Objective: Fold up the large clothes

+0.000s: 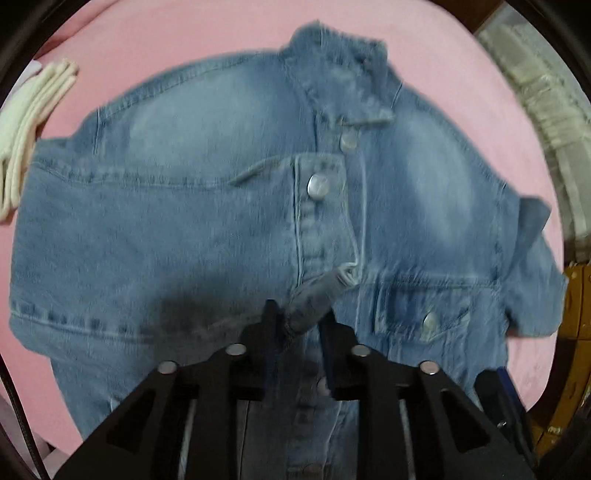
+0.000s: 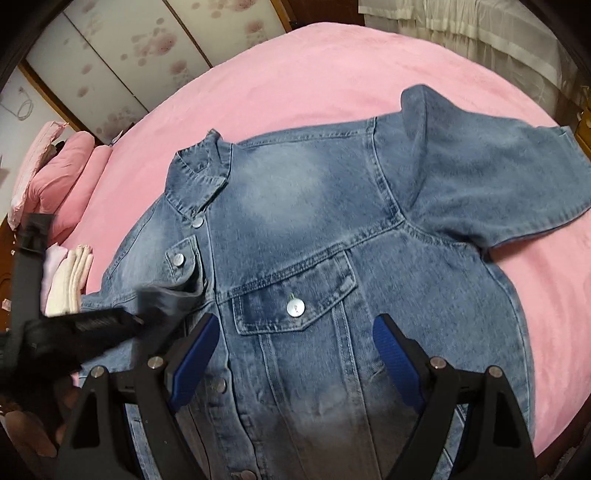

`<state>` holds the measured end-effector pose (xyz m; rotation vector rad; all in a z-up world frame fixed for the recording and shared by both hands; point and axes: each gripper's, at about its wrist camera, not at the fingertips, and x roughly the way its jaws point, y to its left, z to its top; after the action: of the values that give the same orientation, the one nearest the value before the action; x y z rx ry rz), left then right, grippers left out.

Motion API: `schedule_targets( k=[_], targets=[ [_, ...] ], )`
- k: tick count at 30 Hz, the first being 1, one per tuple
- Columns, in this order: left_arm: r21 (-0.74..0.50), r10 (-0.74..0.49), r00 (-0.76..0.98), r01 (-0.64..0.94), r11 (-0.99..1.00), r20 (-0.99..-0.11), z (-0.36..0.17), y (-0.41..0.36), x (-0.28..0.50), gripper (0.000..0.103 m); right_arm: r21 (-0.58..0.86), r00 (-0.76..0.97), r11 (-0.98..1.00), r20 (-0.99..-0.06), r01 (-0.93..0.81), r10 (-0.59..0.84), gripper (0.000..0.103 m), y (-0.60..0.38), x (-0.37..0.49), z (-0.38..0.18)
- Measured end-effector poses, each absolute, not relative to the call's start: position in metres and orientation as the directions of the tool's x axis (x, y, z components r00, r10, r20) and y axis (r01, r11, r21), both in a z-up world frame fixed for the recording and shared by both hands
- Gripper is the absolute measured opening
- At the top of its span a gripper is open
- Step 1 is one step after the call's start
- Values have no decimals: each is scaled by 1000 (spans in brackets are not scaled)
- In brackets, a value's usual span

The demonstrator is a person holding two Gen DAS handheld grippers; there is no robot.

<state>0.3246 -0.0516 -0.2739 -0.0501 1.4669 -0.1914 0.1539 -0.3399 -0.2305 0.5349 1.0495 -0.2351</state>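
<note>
A blue denim jacket [image 1: 207,229] lies front up on the pink bed, collar [image 1: 340,62] at the far end. Its left sleeve is folded across the chest. My left gripper [image 1: 301,319] is shut on that sleeve's cuff [image 1: 317,295] and holds it over the button placket. In the right wrist view the jacket [image 2: 332,229] fills the middle, its right sleeve [image 2: 491,173] spread out to the right. My right gripper [image 2: 291,343] is open and empty, hovering just above the chest pocket [image 2: 295,302]. The left gripper [image 2: 88,325] shows at the left, blurred.
The pink bed cover [image 2: 295,74] surrounds the jacket. A stack of folded cream clothes [image 1: 26,125] lies beside the jacket's left shoulder, also in the right wrist view [image 2: 70,277]. Pink pillows [image 2: 62,173], a wardrobe [image 2: 122,55] and white curtains [image 2: 480,33] stand beyond.
</note>
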Motion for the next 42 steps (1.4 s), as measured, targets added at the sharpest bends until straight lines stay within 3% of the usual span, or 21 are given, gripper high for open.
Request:
schedule_targets(
  k=[1, 2, 3, 4, 11, 14, 17, 23, 25, 27, 31, 35, 40, 42],
  targets=[
    [-141, -151, 98, 103, 985, -984, -273, -51, 324, 44, 308, 482, 851, -873, 426, 75, 85, -339, 155, -232],
    [-137, -149, 108, 110, 984, -983, -272, -47, 317, 69, 313, 479, 851, -874, 421, 84, 85, -339, 156, -233],
    [-133, -147, 118, 116, 984, -982, -269, -44, 316, 87, 323, 479, 850, -872, 416, 96, 85, -337, 156, -234],
    [-131, -147, 125, 121, 984, -981, -267, -36, 313, 90, 341, 479, 846, -870, 411, 117, 85, -337, 159, -235],
    [-92, -93, 50, 34, 995, -994, -269, 48, 269, 92, 617, 414, 661, -783, 428, 464, 85, -323, 179, -273],
    [-31, -30, 4, -21, 999, -1000, -283, 89, 251, 92, 660, 384, 616, -752, 431, 537, 84, -303, 187, -287],
    [61, 57, -47, -85, 995, -997, -302, 135, 234, 92, 661, 345, 606, -750, 443, 565, 74, -281, 194, -298],
    [182, 187, 61, -83, 980, -980, -304, 181, 231, 92, 611, 295, 681, -792, 405, 535, 62, -245, 215, -305],
    [194, 200, 108, -67, 979, -974, -303, 189, 238, 92, 611, 320, 690, -791, 387, 521, 27, -241, 226, -301],
    [215, 222, 141, -62, 975, -965, -301, 193, 247, 92, 562, 339, 738, -823, 373, 456, 12, -238, 238, -290],
    [305, 309, 188, -48, 951, -932, -293, 193, 265, 92, 568, 442, 782, -788, 256, 427, 11, -233, 264, -241],
    [298, 299, 178, -29, 954, -938, -292, 189, 271, 92, 514, 579, 848, -732, 126, 358, 11, -235, 274, -176],
    [236, 238, 165, -32, 971, -957, -298, 193, 269, 92, 458, 746, 873, -638, 169, 190, 11, -275, 248, -139],
    [220, 225, 149, -49, 974, -963, -304, 195, 268, 92, 436, 725, 864, -676, 252, 129, 12, -296, 239, -157]
  ],
)
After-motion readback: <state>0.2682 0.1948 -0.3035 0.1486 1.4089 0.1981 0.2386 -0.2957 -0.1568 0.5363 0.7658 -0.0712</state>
